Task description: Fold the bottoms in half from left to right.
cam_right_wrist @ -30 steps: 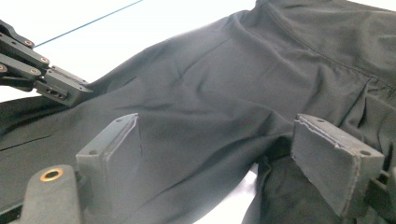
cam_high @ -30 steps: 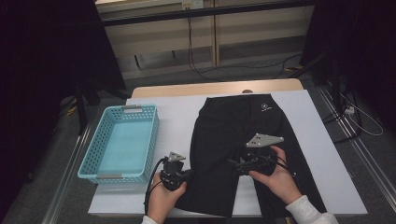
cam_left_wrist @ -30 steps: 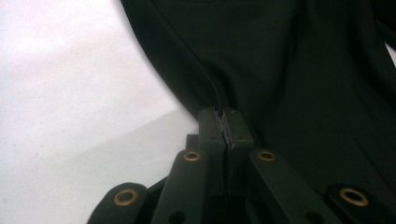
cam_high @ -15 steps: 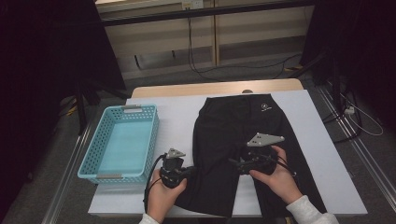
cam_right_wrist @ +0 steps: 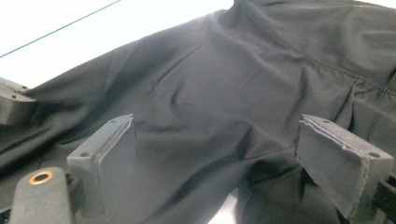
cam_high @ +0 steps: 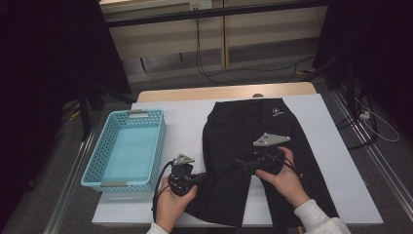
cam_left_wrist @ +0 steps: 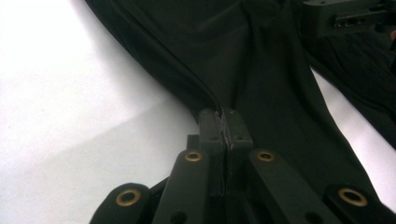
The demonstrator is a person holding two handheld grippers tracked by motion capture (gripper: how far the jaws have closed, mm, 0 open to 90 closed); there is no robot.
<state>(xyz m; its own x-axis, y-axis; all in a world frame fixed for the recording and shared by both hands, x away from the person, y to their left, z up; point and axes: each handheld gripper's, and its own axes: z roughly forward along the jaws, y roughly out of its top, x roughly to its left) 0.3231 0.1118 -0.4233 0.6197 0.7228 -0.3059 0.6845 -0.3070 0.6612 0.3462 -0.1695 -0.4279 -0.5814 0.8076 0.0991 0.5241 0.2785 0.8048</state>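
A pair of black trousers (cam_high: 253, 126) with a small white logo lies flat on the white table (cam_high: 185, 122). My left gripper (cam_high: 201, 178) is at the garment's left edge near the front, shut on the hem; in the left gripper view the pads (cam_left_wrist: 225, 123) pinch the black fabric (cam_left_wrist: 261, 60). My right gripper (cam_high: 239, 163) hovers over the middle of the trousers, pointing left. Its jaws (cam_right_wrist: 219, 140) stand wide apart above the cloth (cam_right_wrist: 224, 79) with nothing pinched between them.
A light blue plastic basket (cam_high: 158, 141) stands on the table to the left of the trousers, close to my left hand. Bare white table (cam_high: 331, 146) shows to the right of the garment. Cables lie on the floor beyond the far edge.
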